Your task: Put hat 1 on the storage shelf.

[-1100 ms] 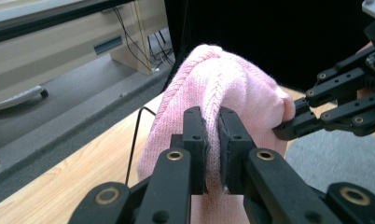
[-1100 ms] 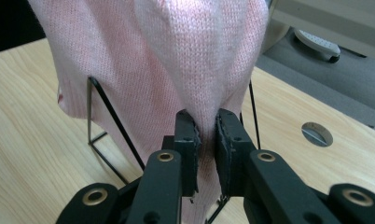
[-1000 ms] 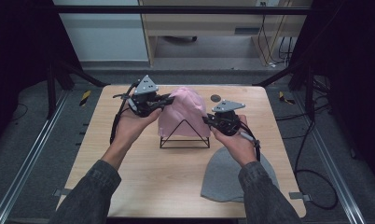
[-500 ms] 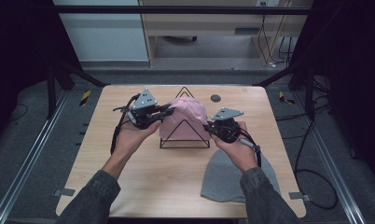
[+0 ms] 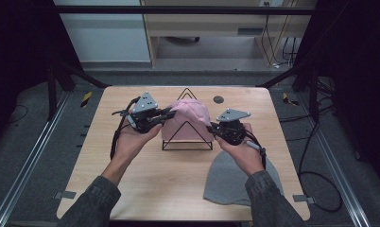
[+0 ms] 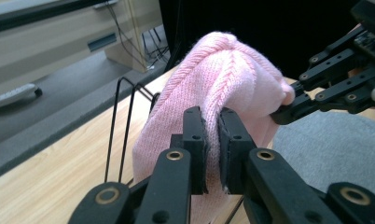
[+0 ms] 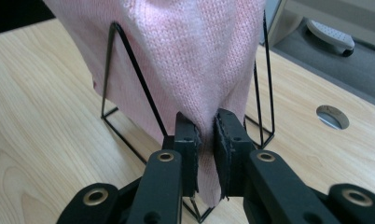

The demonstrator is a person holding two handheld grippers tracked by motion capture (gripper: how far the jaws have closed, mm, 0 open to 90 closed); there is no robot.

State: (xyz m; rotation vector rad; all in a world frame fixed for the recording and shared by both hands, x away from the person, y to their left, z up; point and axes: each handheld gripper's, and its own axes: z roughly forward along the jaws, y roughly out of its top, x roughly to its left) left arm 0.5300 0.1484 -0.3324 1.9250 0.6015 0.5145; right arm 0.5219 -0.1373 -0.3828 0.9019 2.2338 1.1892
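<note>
Grey knitted beanie [image 5: 237, 179] lies flat at the near edge of the light wooden table [image 5: 145, 189], in front of and to the right of the black wire triangular stand [image 5: 187, 137], partly under the person's right forearm. Beyond it, the stand sits at mid-table with a pink knitted beanie [image 5: 190, 116] draped over its top. The left gripper [image 5: 160, 116] is just left of the stand; in the left gripper view its jaws are clenched on a fold of the pink knit [image 6: 223, 88]. The right gripper [image 5: 211, 127] is just right of the stand; in the right gripper view its jaws are pinched on the lower hem of the pink beanie [image 7: 185, 56], with the stand's wire legs [image 7: 115, 84] on either side. Both grippers hold the fabric on opposite sides. Behind the stand, a round grommet hole [image 5: 218, 99] is set in the table near its far edge.
</note>
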